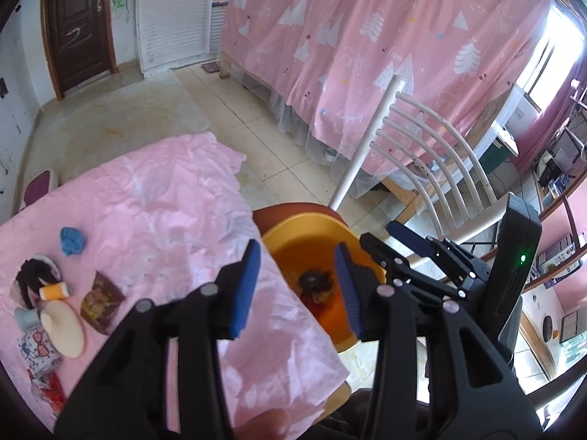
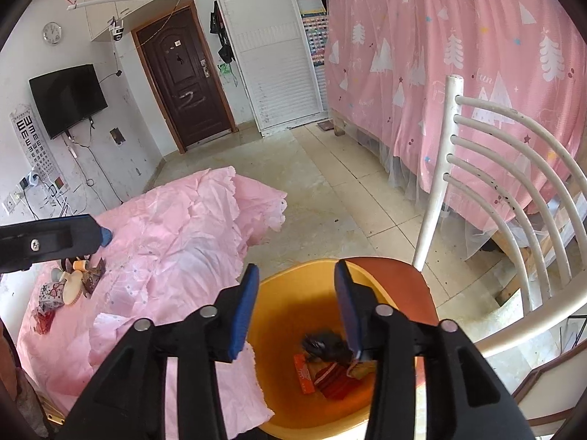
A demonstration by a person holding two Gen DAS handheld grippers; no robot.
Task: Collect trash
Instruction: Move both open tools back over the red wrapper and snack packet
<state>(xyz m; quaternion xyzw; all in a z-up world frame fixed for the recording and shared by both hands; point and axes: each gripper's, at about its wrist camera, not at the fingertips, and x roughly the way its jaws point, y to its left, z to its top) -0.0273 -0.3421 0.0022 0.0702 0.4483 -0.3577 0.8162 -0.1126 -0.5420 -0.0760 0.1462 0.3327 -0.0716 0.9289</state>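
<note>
Pink cloth (image 1: 154,198) covered the tabletop, and past its right edge an orange bin (image 2: 293,286) stood on a chair (image 2: 488,183) seat.

Inside the bin lay what had been collected: a dark crumpled clump (image 2: 323,344), a red wrapper (image 2: 330,377) and an orange packet (image 2: 302,372). The right tool (image 2: 293,315) hung directly over the bin with its blue pads spread wide and nothing between them, which suggested a drop had just finished. The left tool (image 1: 297,289) was also spread and empty, poised over the cloth's edge beside the bin.

The remaining trash sat far from the bin, near the cloth's opposite edge: a blue wad (image 1: 72,241), a brown wrapper (image 1: 101,299), a small orange roll (image 1: 55,290), a cream disc (image 1: 66,328), a dark bundle (image 1: 33,273), a patterned scrap (image 1: 36,346) and red foil (image 1: 49,390).

The likely step was to fetch another piece. To do it well, the left tool, being nearer that heap, should travel there rather than both crowding the bin. The blue wad stood apart from the rest and looked soft, so it offered the cleanest pinch. The flat brown wrapper would probably need a pad slid under one raised edge. The cloth was loose and wrinkled; closing too low risked catching it and dragging the whole pile.
</note>
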